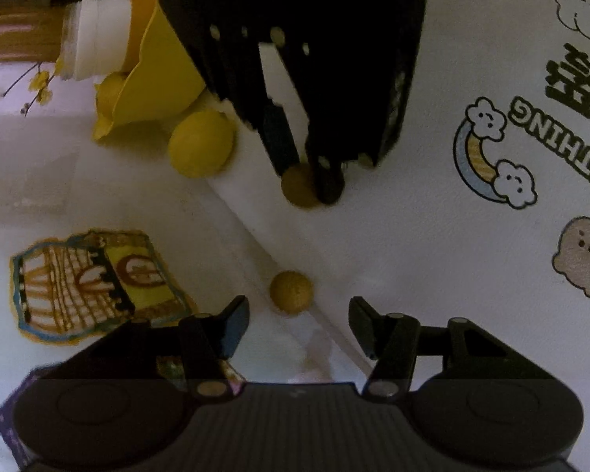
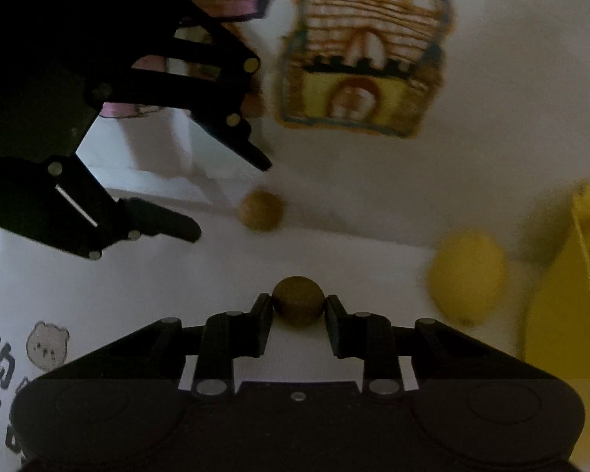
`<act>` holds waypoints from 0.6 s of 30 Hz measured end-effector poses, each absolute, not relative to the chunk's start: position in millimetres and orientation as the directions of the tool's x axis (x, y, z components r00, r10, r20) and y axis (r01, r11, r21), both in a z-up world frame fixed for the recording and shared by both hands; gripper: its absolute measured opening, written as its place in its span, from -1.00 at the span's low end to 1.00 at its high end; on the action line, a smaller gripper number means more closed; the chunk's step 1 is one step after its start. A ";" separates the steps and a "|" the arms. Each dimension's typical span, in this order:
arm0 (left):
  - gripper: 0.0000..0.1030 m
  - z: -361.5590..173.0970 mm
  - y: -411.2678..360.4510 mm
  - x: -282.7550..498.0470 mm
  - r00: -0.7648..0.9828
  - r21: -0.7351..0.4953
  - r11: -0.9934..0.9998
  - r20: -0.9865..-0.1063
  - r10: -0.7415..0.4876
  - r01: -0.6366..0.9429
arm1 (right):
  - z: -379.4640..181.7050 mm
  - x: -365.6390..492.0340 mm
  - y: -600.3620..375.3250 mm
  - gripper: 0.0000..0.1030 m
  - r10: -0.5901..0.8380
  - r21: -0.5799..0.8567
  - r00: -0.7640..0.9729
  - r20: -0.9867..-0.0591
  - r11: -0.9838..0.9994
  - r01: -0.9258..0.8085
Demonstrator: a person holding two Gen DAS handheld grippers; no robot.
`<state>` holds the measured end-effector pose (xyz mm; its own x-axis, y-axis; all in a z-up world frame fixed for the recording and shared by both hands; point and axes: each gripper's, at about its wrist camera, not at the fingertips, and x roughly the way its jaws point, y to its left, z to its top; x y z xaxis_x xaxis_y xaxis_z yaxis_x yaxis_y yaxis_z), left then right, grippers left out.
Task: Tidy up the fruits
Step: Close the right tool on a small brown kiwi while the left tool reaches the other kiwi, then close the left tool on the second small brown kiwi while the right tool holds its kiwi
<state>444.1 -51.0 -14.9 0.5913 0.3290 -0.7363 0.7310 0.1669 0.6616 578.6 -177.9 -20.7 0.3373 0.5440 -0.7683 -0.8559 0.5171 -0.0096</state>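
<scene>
Small round rough brown fruit [image 2: 298,301].

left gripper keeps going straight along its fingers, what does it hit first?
Most likely the small brown round fruit on the white surface, just ahead between the open fingers of the left gripper; depth is uncertain.

A home setting, likely a child's play or study corner: the white desk [image 1: 393,236] carries cartoon stickers of smiling clouds on a rainbow [image 1: 491,149], a beige bear-like figure [image 1: 580,261] and a hand-coloured paper cut-out of a building [image 1: 94,283]; a yellow plastic bin [image 1: 157,74] lies tipped beside a lemon [image 1: 200,143]
</scene>
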 end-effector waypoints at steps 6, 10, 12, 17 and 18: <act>0.05 -12.6 -56.6 466.0 0.581 0.656 0.202 -0.745 0.329 0.727 | -21.8 583.9 -207.1 -0.39 0.542 0.018 0.343 -0.767 0.552 -0.834; 0.01 -19.9 -57.8 471.0 0.552 0.628 0.171 -0.760 0.343 0.759 | -22.0 586.8 -216.3 -0.39 0.534 0.011 0.344 -0.773 0.553 -0.833; -0.02 -20.2 -57.5 474.7 0.529 0.611 0.196 -0.775 0.345 0.767 | -22.0 587.3 -217.3 -0.39 0.532 0.007 0.343 -0.774 0.550 -0.835; -0.05 -14.7 -55.3 491.6 0.473 0.568 0.290 -0.814 0.336 0.770 | -23.6 588.6 -218.5 -0.39 0.537 0.009 0.341 -0.771 0.545 -0.839; -0.13 -15.7 -55.1 492.5 0.472 0.567 0.293 -0.815 0.337 0.770 | -24.0 589.2 -218.8 -0.39 0.538 0.009 0.340 -0.771 0.544 -0.839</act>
<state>492.5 -55.1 -15.7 0.4716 0.3373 -0.8147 0.7699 0.2929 0.5670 589.2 -218.8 -24.0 0.3401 0.5379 -0.7714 -0.8391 0.5438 0.0092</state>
